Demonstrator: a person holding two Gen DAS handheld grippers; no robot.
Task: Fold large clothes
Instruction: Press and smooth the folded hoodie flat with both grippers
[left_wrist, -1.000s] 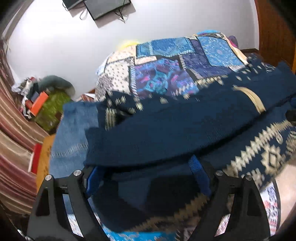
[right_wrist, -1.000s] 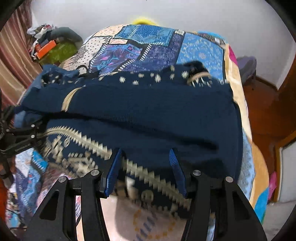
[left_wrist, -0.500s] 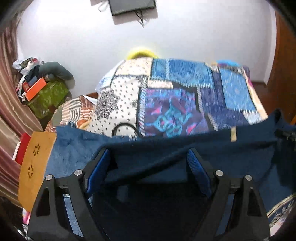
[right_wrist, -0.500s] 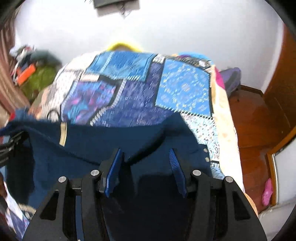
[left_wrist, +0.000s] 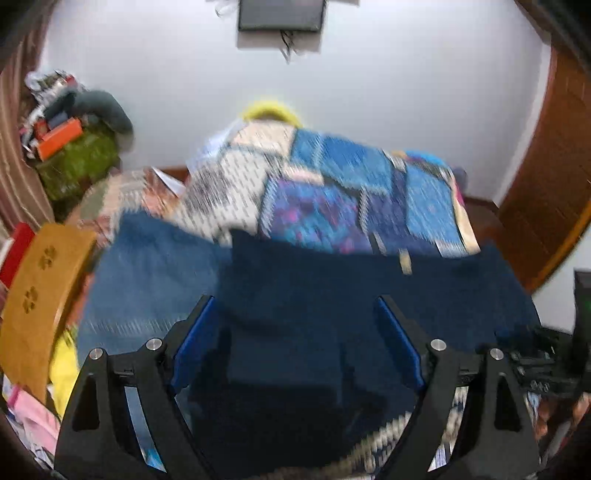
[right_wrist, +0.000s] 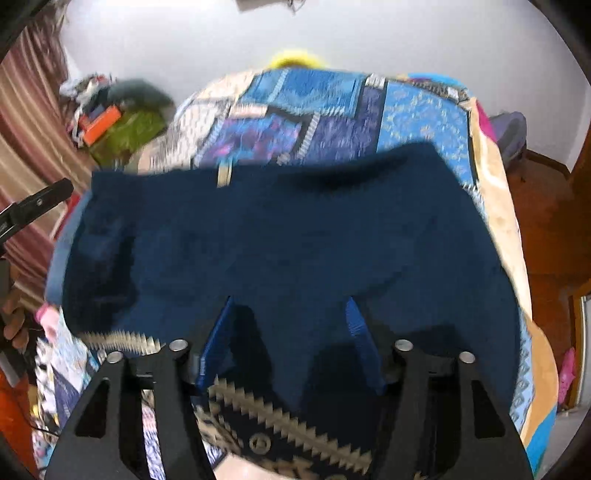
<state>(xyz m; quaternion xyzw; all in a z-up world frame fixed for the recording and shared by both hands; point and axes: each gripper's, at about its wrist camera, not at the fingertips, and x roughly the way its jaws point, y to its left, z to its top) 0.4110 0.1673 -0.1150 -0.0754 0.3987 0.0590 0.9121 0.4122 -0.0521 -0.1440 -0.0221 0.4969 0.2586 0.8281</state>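
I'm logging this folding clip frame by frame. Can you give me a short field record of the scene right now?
garment: navy sweater with cream zigzag band, spread flat on the bed
surface: patchwork bedspread
left gripper: jaws apart, over the sweater's left part
right gripper: jaws apart, over the sweater's near edge
beside sweater: blue cloth to its left
image quality: motion-blurred

No text, label or number can be read — both views are perhaps too blurred.
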